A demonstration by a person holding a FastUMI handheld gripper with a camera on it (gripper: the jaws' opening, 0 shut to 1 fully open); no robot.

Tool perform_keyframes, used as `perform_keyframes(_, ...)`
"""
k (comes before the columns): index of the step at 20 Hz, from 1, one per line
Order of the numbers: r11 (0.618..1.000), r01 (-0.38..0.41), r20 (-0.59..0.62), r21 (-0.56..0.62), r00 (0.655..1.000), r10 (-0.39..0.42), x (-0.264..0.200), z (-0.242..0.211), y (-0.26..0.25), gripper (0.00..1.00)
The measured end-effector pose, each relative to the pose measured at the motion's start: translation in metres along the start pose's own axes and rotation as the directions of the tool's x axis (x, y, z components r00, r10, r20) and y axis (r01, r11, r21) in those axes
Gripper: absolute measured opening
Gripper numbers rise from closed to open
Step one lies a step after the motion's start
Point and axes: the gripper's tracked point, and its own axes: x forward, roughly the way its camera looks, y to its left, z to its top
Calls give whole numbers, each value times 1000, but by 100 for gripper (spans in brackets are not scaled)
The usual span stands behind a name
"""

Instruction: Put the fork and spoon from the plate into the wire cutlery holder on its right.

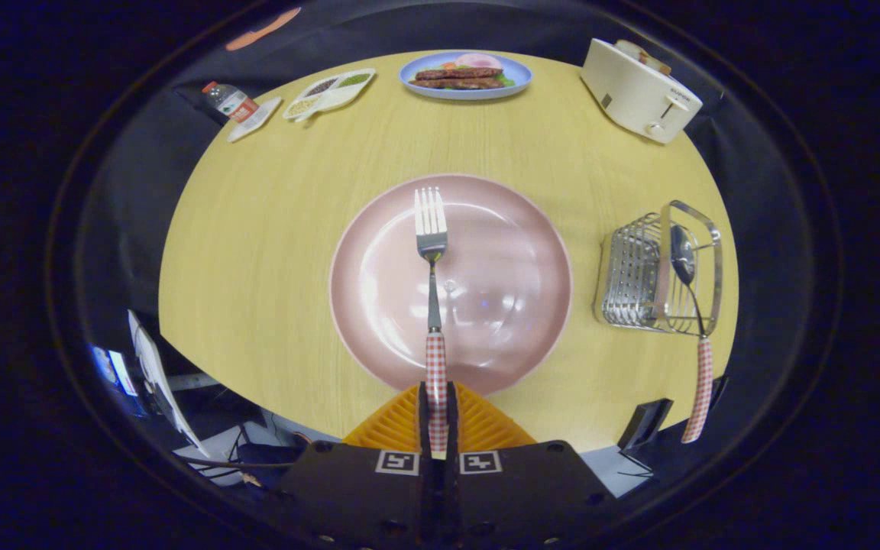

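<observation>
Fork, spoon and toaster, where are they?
fork (431, 229): gripper view, on its tines, over the pink plate.
spoon (682, 256): gripper view, on its bowl, inside the wire holder.
toaster (631, 92): gripper view, on its side.

The hand-held gripper (437, 409) has a dark body bearing two square markers.

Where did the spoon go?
The spoon is in the wire cutlery holder, right of the pink plate, with its checked handle sticking out. The tongs hold the fork over the plate.
</observation>
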Motion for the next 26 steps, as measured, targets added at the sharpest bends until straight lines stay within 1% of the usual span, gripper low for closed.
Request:
perform_keyframes(3, 1000, -3, 10, -7, 1000, 3, -49, -9, -19, 5)
perform_keyframes(5, 999, 38, 21, -2, 999, -38, -78, -15, -45, 4)
perform_keyframes(8, 996, 83, -13, 41, 996, -83, -104, -30, -86, 4)
perform_keyframes(11, 989, 117, -22, 92, 993, -116, -113, -29, -124, 4)
perform_keyframes(14, 988, 94, -61, 123, 994, -87, -109, -30, -139, 4)
perform_keyframes(18, 991, 95, -62, 95, 994, -90, -113, -18, -165, 4)
perform_keyframes(19, 991, 111, -80, 77, 991, -105, -113, -19, -173, 4)
perform_keyframes(21, 988, 152, -77, 24, 986, -150, -118, -21, -188, 4)
perform_keyframes(22, 990, 139, -76, -4, 987, -139, -120, -22, -186, 5)
perform_keyframes(24, 999, 49, -100, -20, 994, -51, -125, -35, -168, 4)
perform_keyframes(26, 999, -18, -165, -36, 986, 12, -135, -56, -153, 4)
